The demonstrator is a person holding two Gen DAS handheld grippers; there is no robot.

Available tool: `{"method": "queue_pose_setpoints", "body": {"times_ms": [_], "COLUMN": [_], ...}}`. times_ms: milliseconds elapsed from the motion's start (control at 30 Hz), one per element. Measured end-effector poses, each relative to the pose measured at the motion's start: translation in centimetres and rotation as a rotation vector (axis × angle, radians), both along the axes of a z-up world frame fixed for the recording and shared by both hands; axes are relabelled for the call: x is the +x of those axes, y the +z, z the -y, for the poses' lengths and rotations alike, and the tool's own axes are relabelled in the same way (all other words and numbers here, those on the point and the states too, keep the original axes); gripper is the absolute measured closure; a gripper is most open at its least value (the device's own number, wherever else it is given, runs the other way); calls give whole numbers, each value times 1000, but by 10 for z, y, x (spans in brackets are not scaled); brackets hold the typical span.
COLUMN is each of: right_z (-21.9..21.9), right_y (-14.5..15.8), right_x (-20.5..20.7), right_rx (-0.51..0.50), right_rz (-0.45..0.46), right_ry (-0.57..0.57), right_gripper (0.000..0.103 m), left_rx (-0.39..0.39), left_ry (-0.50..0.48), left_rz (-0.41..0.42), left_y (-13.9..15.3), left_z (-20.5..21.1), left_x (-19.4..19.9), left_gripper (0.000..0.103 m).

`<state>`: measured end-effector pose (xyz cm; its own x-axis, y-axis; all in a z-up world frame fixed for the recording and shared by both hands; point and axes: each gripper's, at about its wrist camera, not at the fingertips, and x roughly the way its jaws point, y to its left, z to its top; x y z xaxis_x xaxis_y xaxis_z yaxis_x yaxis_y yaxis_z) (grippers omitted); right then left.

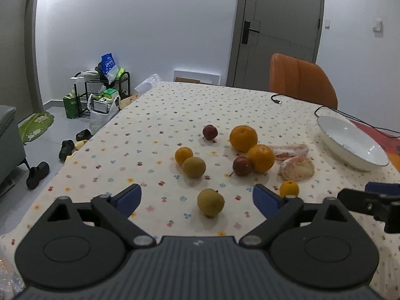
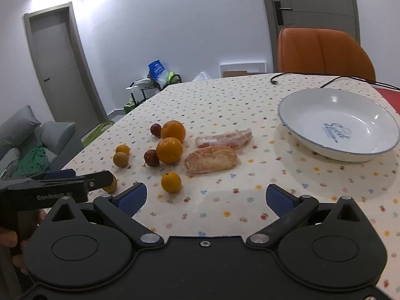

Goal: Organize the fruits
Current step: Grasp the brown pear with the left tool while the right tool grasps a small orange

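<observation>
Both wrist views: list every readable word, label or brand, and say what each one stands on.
"GenRobot.ai", partly blurred, on the side of the left gripper in the right wrist view.
Blue script in the white bowl: too blurred to read, perhaps starting with "S".
Blue bag and green boxes by the black rack: print too small to read.
Nothing else legible.

Left claw (image 2: 100, 178) hides most of one yellowish fruit (image 2: 111, 185) — perhaps a longan.

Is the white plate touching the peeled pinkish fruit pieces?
Apart. The right wrist view shows patterned cloth between the white plate and the peeled pieces.
</observation>
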<state>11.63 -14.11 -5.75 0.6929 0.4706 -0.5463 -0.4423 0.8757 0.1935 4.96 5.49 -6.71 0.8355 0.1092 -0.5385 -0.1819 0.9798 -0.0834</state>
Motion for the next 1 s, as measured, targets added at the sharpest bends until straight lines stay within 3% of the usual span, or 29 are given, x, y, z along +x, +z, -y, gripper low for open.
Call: {"method": "queue_pose_setpoints", "body": {"times_ms": [367,567,633,700,833,933,967,1000], "right_z": [-23,-35,-39,-43,-49,-53,-53,-53], "right_y": [-11,-14,-15,-17,-22,-23,-23,-22], "right_x": [18,25,27,31,36,35,35,35], "right_rx": [-38,-39,-47,-52,-59,-68,-71,-65], "right_rz": [-13,-26,-28,-29,-33,-18,-17,-26], "right_ry": [54,89,94,95,81,105,112,124], "right_gripper": [1,10,13,22,29,55,73,80], "left_rx": [-31,-22,-29,-31,-31,-26,-25,-25], "left_ry": [-24,-24,-22,-14,-2,-1,-4,-6], "left_rz": [-39,-36,-36,-35,-25,-19,-19,-17], "left_y": [-11,-15,-15,-14,-11,-9,-8,-8], "left_z": [-1,-1,-4,-7,-11,-11,-10,-10], "left_x": [15,18,18,17,15,14,13,12], "left_gripper": [50,79,79,79,79,79,79,79]}}
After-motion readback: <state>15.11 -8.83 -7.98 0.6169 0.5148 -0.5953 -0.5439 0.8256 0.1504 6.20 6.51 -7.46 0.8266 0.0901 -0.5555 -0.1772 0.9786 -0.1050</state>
